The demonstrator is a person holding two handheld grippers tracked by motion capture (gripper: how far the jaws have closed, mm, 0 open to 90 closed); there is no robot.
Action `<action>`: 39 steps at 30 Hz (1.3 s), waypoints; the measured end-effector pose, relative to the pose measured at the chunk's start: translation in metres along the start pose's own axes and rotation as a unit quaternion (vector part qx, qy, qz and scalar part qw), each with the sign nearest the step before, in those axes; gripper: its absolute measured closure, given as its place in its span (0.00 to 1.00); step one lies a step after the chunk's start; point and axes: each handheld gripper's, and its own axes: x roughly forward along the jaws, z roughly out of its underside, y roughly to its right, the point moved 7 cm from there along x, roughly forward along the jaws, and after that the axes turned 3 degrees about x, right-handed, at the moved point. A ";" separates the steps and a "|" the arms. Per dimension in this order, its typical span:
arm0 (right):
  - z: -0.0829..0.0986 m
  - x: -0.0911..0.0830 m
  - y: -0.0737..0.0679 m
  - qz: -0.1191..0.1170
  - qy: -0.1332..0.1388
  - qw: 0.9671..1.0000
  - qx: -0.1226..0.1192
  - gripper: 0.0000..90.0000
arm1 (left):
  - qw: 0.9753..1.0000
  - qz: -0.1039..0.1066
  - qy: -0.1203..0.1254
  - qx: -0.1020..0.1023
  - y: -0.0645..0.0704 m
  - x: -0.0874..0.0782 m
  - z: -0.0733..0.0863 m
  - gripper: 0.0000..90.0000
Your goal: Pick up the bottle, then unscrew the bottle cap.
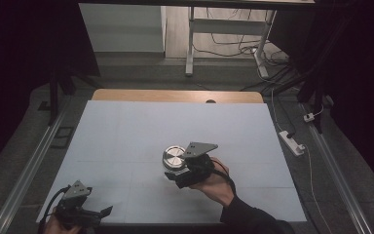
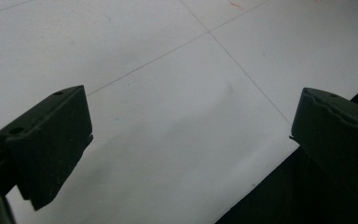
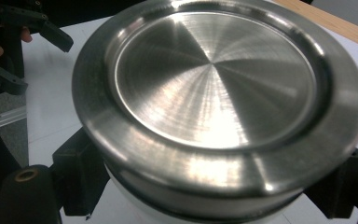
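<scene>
A round container with a brushed steel lid (image 3: 214, 84) sits near the middle of the white table (image 1: 126, 131), clamped below the lid's rim by the right gripper (image 1: 175, 176) — jaws pressed on opposite sides of its pale body. The left gripper (image 1: 108, 210) idles near the table's front edge, jaws wide apart, empty. A level, steady grip seems wise — the smooth wall could slip.
</scene>
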 end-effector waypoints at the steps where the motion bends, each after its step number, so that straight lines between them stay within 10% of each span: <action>1: 0.000 0.000 0.000 0.000 0.000 1.000 -0.001 0.17 | 1.000 0.001 0.000 -0.001 0.000 0.000 0.000 0.00; 16: 0.001 -0.001 0.000 -0.001 0.001 1.000 -0.002 0.17 | 0.999 0.025 0.039 0.012 0.002 -0.005 -0.018 0.00; 29: 0.001 -0.004 -0.003 -0.007 0.004 1.000 -0.008 0.17 | 0.989 0.105 0.079 0.072 0.019 -0.001 -0.059 0.00; 39: -0.001 -0.006 -0.006 -0.017 0.007 1.000 -0.016 0.17 | 0.981 0.117 0.088 0.127 0.032 0.000 -0.103 0.00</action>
